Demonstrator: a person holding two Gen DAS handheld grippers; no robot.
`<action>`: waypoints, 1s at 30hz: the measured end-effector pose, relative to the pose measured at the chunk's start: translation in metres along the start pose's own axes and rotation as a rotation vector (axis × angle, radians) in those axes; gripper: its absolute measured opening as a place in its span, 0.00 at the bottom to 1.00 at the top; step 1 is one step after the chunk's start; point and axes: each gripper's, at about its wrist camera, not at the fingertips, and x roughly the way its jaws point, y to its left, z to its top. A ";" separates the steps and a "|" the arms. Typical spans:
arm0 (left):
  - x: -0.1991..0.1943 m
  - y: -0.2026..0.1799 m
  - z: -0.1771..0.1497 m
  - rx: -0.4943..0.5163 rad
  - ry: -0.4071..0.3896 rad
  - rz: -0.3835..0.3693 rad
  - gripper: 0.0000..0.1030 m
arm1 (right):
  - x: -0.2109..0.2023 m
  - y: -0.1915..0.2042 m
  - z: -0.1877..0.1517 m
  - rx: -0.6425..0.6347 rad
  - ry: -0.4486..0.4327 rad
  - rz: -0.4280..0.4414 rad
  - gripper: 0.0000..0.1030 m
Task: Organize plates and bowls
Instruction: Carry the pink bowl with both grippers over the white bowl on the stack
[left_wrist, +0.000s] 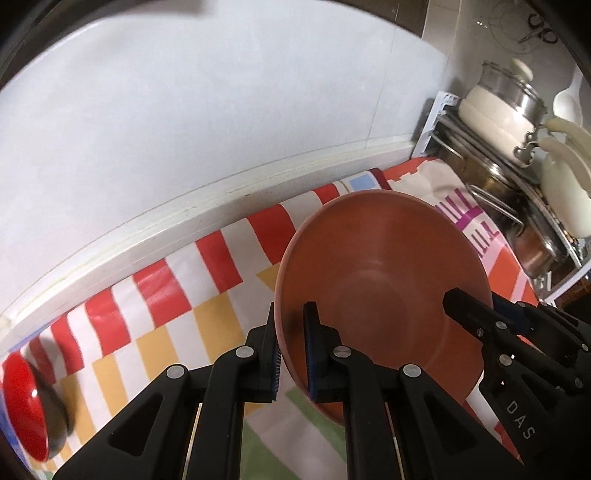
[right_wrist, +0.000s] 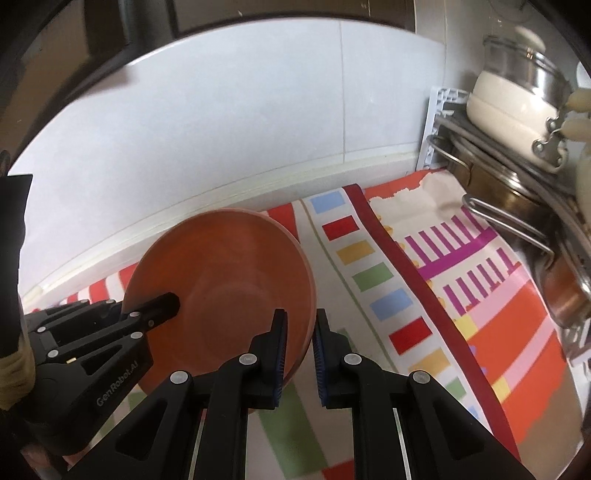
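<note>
A large orange-brown bowl (left_wrist: 384, 266) is held tilted above the colourful cloth. My left gripper (left_wrist: 293, 314) is shut on its left rim, one finger inside and one outside. My right gripper (right_wrist: 301, 319) is shut on its right rim in the same way; the bowl also shows in the right wrist view (right_wrist: 221, 273). Each gripper shows in the other's view, the right one (left_wrist: 476, 317) at the bowl's right edge and the left one (right_wrist: 147, 314) at its left edge. A small red bowl with a dark outside (left_wrist: 26, 406) lies on its side at the far left.
The patterned cloth (right_wrist: 424, 295) covers the counter up to a white wall ledge (left_wrist: 147, 229). At the right stands a metal rack (right_wrist: 491, 218) with a cream lidded pot (right_wrist: 517, 103), steel pans and white ladles (left_wrist: 569, 166).
</note>
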 end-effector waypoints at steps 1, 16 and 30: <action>-0.005 0.000 -0.002 0.001 -0.004 0.001 0.12 | -0.005 0.002 -0.002 -0.002 -0.003 0.000 0.15; -0.077 -0.009 -0.044 0.021 -0.027 0.017 0.13 | -0.080 0.020 -0.035 -0.029 -0.047 0.011 0.15; -0.128 -0.009 -0.102 -0.043 -0.046 0.013 0.13 | -0.137 0.032 -0.079 -0.080 -0.073 0.029 0.15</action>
